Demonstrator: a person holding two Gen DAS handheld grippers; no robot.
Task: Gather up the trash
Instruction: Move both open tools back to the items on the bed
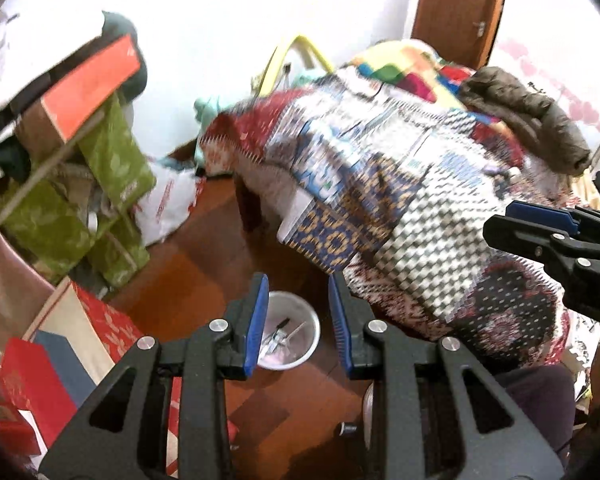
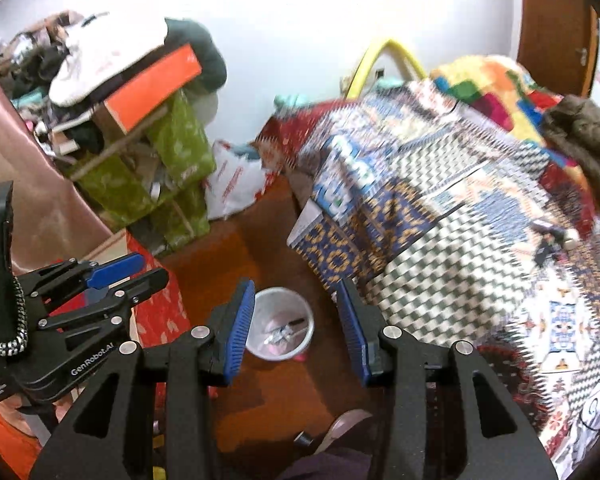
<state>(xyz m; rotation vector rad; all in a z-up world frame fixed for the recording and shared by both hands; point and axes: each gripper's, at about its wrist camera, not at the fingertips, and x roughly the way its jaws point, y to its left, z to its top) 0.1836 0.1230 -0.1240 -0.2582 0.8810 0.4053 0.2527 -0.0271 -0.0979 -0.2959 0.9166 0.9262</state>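
A small white bin (image 1: 314, 326) stands on the wooden floor beside the bed, with several scraps inside, one pink and one a dark stick. My left gripper (image 1: 298, 286) hovers above it, open, nothing between its blue pads. The right wrist view shows the same bin (image 2: 310, 322) below my right gripper (image 2: 295, 292), which is also open and empty. The two grippers hang side by side: the right gripper (image 1: 500, 222) shows at the right edge of the left wrist view, and the left gripper (image 2: 152, 268) at the left of the right wrist view.
A bed under a patchwork blanket (image 2: 452, 216) fills the right, with a brown jacket (image 1: 528, 116) and a small dark object (image 2: 548, 240) on it. Green bags (image 1: 112, 168), an orange box (image 1: 92, 84) and red boxes (image 1: 104, 320) crowd the left. A small black cap (image 1: 348, 428) lies on the floor.
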